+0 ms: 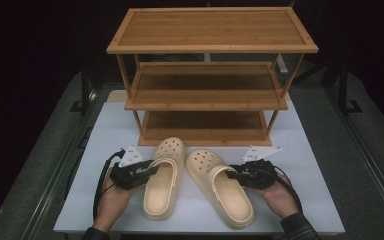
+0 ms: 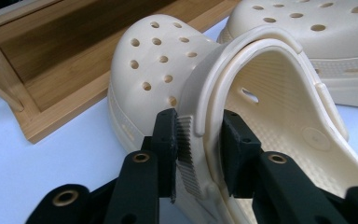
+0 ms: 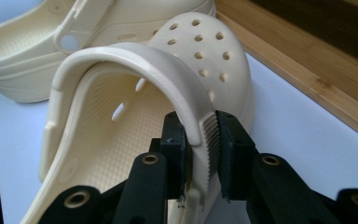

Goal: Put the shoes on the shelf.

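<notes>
Two cream perforated clogs lie side by side on the white table, toes toward the rack. The left clog (image 1: 165, 182) has my left gripper (image 1: 152, 170) at its outer side. In the left gripper view this gripper (image 2: 199, 144) has one jaw outside and one inside the left clog (image 2: 158, 70), pads pressed on the ribbed strap base. My right gripper (image 1: 232, 174) clamps the right clog (image 1: 222, 192) the same way. In the right gripper view that gripper (image 3: 200, 144) pinches the side wall of the right clog (image 3: 205, 51) where the strap meets it.
A three-tier bamboo shoe rack (image 1: 207, 102) stands just beyond the clogs' toes, with bare shelves. The white table (image 1: 310, 200) has free room to the left and right of the hands. Dark floor surrounds the table.
</notes>
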